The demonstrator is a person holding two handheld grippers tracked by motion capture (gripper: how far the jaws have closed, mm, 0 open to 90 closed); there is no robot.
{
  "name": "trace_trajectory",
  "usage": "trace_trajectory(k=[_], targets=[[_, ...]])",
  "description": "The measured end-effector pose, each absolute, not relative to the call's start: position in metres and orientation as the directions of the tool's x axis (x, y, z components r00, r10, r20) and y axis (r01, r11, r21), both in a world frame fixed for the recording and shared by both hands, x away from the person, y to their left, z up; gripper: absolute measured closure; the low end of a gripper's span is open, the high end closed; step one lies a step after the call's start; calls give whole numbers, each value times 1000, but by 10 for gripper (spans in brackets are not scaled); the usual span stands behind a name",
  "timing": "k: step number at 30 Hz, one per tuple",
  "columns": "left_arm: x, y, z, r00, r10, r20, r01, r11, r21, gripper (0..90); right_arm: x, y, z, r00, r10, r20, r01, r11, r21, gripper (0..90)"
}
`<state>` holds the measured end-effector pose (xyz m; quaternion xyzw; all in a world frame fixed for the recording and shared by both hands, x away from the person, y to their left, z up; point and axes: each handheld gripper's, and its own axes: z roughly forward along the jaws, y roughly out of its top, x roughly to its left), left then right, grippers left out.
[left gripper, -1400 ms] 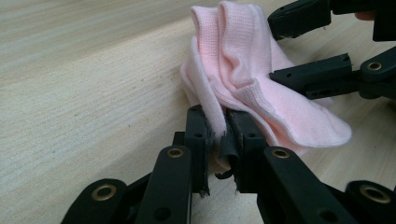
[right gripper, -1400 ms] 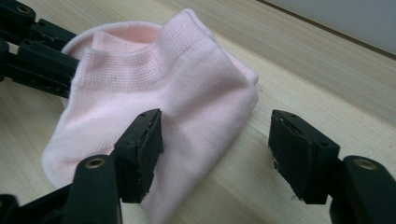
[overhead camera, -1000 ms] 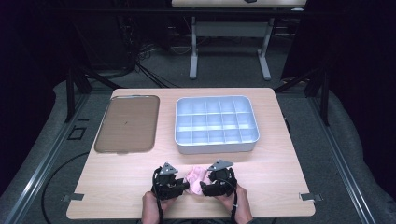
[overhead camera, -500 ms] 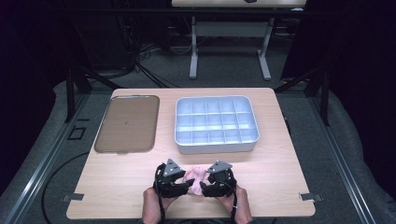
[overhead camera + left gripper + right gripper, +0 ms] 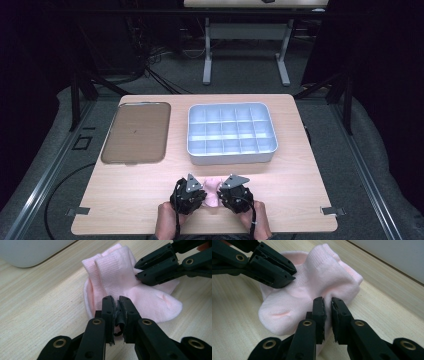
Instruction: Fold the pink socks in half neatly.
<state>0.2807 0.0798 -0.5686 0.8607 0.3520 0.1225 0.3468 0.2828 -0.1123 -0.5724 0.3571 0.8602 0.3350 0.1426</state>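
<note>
A pair of pink socks (image 5: pixel 212 189) lies bunched on the wooden table near its front edge. In the left gripper view, my left gripper (image 5: pixel 117 300) has just been closing and now pinches the near edge of the pink socks (image 5: pixel 117 277). In the right gripper view, my right gripper (image 5: pixel 327 301) has also just been closing, and a fold of the socks (image 5: pixel 312 285) is caught between its pads. From above, the left gripper (image 5: pixel 200 194) and right gripper (image 5: pixel 224 194) flank the socks from either side. Each gripper view shows the other gripper clamped on the far side of the fabric.
A white tray (image 5: pixel 230 159) divided into several compartments stands behind the socks at centre right. A flat brown tray (image 5: pixel 136 132) lies at the back left. Bare table (image 5: pixel 125 200) stretches left and right of the hands. Table legs and cables stand beyond the far edge.
The left gripper has shifted slightly right, toward the socks. Both grippers' jaws now sit closer in on the pink fabric. The right hand stays where it was.
</note>
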Motion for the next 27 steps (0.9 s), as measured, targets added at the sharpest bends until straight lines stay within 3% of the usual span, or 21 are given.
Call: trace_trajectory(k=[2, 5, 9, 16, 22, 27], targets=[[281, 81, -569, 724, 689, -42, 523, -507, 685, 835, 285, -114, -572, -686, 728, 8, 541, 503, 674, 684], [281, 82, -570, 719, 692, -63, 530, -487, 694, 838, 290, -125, -572, -654, 749, 106, 593, 421, 687, 603], [281, 82, -571, 720, 691, -64, 529, -486, 696, 841, 293, -134, -573, -618, 760, 200, 653, 355, 669, 610], [280, 80, -568, 731, 682, -33, 514, -518, 684, 884, 293, -130, -575, -606, 767, 212, 677, 357, 644, 725], [276, 82, -564, 733, 680, 19, 496, -553, 669, 891, 292, -128, -575, -613, 769, 183, 664, 376, 646, 731], [280, 88, -567, 727, 685, -47, 522, -508, 685, 884, 292, -129, -575, -610, 769, 192, 667, 367, 649, 704]])
